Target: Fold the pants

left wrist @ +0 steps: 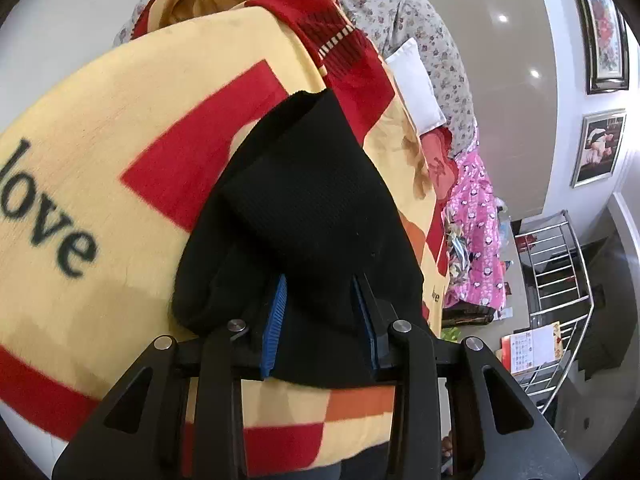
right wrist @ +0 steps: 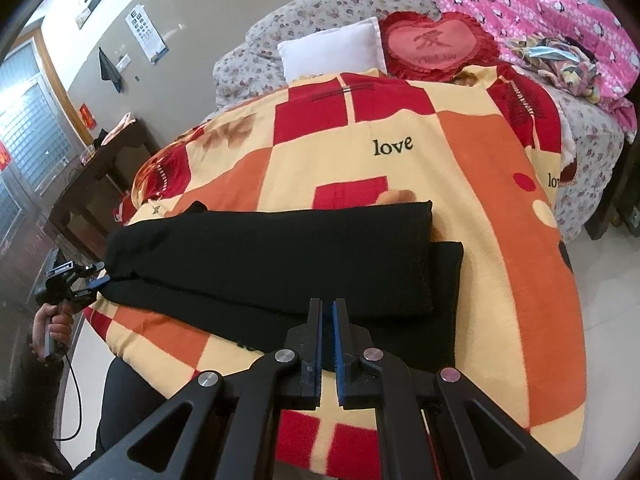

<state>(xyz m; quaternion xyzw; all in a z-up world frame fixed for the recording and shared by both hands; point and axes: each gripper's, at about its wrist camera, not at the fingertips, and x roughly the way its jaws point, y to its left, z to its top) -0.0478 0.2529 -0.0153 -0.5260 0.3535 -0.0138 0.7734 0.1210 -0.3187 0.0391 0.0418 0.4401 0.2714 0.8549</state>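
Black pants point(right wrist: 276, 256) lie across a yellow, red and orange blanket point(right wrist: 400, 168) on a bed, one leg folded over the other. My left gripper point(left wrist: 320, 284) has its blue-padded fingers around a thick bunch of the pants point(left wrist: 304, 208) at their left end. It also shows in the right wrist view point(right wrist: 98, 280), at the pants' left end. My right gripper point(right wrist: 328, 304) is shut and empty, just above the pants' near edge.
A white pillow point(right wrist: 332, 48), a red heart cushion point(right wrist: 436, 44) and a pink quilt point(right wrist: 560, 12) lie at the bed's head. A dark wooden table point(right wrist: 104, 168) stands at the left. A metal rack point(left wrist: 556, 280) stands beyond the bed.
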